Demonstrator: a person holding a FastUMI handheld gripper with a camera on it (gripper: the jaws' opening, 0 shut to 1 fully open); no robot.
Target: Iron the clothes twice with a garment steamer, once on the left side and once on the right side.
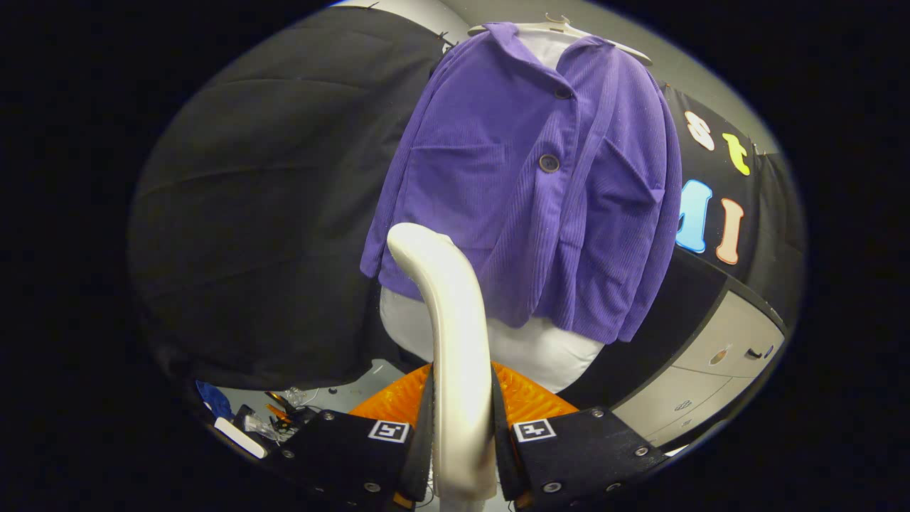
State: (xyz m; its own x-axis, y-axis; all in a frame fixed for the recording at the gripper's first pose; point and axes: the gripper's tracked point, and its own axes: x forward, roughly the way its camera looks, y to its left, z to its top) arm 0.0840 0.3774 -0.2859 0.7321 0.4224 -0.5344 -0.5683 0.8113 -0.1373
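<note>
Lower left of the frame: a clutter of small items [263,419] on a pale surface — a white bar, a blue scrap, some clear and orange bits; too small to identify further.

Left half: black cloth wall [270,213], hanging in loose folds down to that surface.

Lower centre: the gripper [462,441], its two fingers closed on the cream handle of the garment steamer [448,320]. Both fingers press the handle's sides, and a square marker sits on top of each. The steamer rises from between the fingers and curves forward and slightly left, its rounded end lying over the jacket's lower left hem in the picture. Whether it touches the fabric cannot be told.

Centre to upper right: purple jacket [526,185], ribbed cloth, two dark buttons, patch pockets, hung on a pale hanger [569,32] over a white undergarment [540,348] that shows below the hem and at the collar. The jacket's long axis runs top to bottom, tilted a little by the lens.

Key relation: the jacket lies straight ahead of and above the gripper, with the steamer's end at its lower left panel. Judged from this, a pass on the left side would run upward along that panel; the right panel lies further right of the steamer.

Lower right: pale cabinet [725,355] with drawer fronts, below a black counter edge.
</note>
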